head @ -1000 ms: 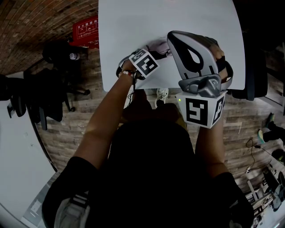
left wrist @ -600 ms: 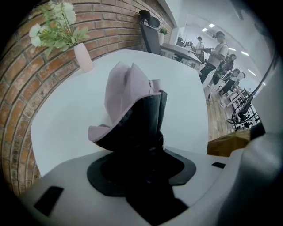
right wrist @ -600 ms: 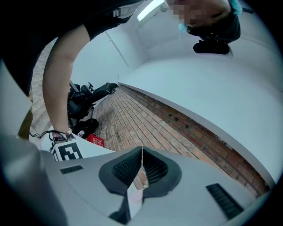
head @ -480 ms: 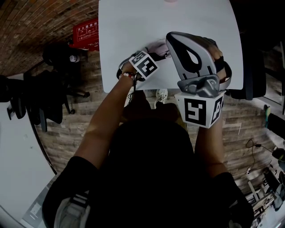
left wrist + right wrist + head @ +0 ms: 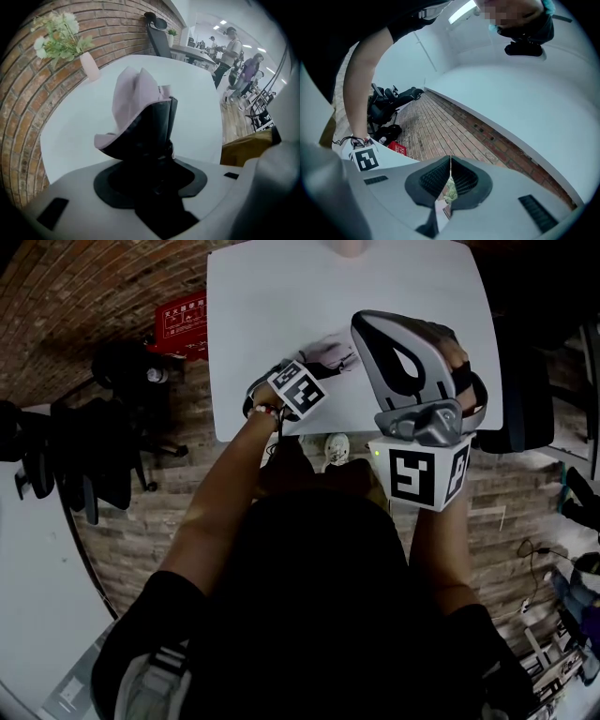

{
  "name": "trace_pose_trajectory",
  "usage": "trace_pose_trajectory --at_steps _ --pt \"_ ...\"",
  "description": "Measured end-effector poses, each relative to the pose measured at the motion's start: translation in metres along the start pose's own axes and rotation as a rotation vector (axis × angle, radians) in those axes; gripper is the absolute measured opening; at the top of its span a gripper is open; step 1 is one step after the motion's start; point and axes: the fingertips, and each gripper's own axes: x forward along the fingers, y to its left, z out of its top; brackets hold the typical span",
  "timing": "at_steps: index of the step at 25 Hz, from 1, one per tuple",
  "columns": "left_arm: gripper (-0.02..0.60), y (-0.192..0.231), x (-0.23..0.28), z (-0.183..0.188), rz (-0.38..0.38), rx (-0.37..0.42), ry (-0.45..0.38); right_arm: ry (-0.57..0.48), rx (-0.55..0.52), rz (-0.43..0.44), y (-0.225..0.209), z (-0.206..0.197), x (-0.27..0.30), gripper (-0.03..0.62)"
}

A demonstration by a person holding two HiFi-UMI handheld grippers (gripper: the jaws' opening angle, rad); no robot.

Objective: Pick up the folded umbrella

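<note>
The folded umbrella, pale pink outside and black inside, lies on the white table near its front edge. My left gripper points steeply down onto it. Its jaws are closing with the umbrella's dark end between them, and the pads press on it. In the head view the umbrella pokes out past the left gripper and its marker cube. My right gripper hovers level above the table's front right. In its own view the right gripper is shut and holds nothing.
A pink vase with flowers stands at the table's far edge by the brick wall. Beyond the table stands an office chair, and people are in the room behind. A red box and dark chairs sit on the floor to the left.
My right gripper has risen slightly. The left gripper stays on the umbrella. The head view has shifted, so the vase now shows at the table's far edge.
</note>
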Motion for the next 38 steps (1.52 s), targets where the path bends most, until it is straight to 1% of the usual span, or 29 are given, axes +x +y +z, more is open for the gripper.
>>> trace_pose_trajectory --at_steps 5,9,15,20,25,30,32,35,38 --pt "0.21 -0.008 -0.005 -0.001 0.011 0.006 -0.008 -0.008 -0.011 0.002 -0.003 0.004 -0.007 0.031" --pt "0.21 -0.01 -0.017 0.006 0.034 -0.019 -0.054 -0.009 -0.023 0.011 -0.004 0.003 -0.014 0.031" --pt "0.21 0.001 -0.044 0.018 0.107 -0.019 -0.117 -0.019 -0.041 0.017 -0.007 0.01 -0.02 0.031" --pt "0.21 0.009 -0.066 0.03 0.15 -0.024 -0.169 -0.026 -0.057 0.016 -0.013 0.014 -0.026 0.031" --pt "0.21 0.019 -0.095 0.044 0.205 -0.037 -0.247 -0.013 -0.093 0.004 -0.019 0.017 -0.023 0.031" --pt "0.21 0.026 -0.125 0.058 0.246 -0.034 -0.322 -0.01 -0.107 0.007 -0.021 0.02 -0.022 0.031" --pt "0.21 0.028 -0.136 0.064 0.265 -0.025 -0.354 -0.01 -0.102 0.008 -0.023 0.02 -0.022 0.031" --pt "0.21 0.028 -0.151 0.073 0.282 -0.013 -0.402 -0.016 -0.068 0.001 -0.028 0.02 -0.023 0.031" --pt "0.21 0.031 -0.163 0.079 0.298 -0.013 -0.443 -0.012 -0.063 -0.009 -0.031 0.019 -0.022 0.031"
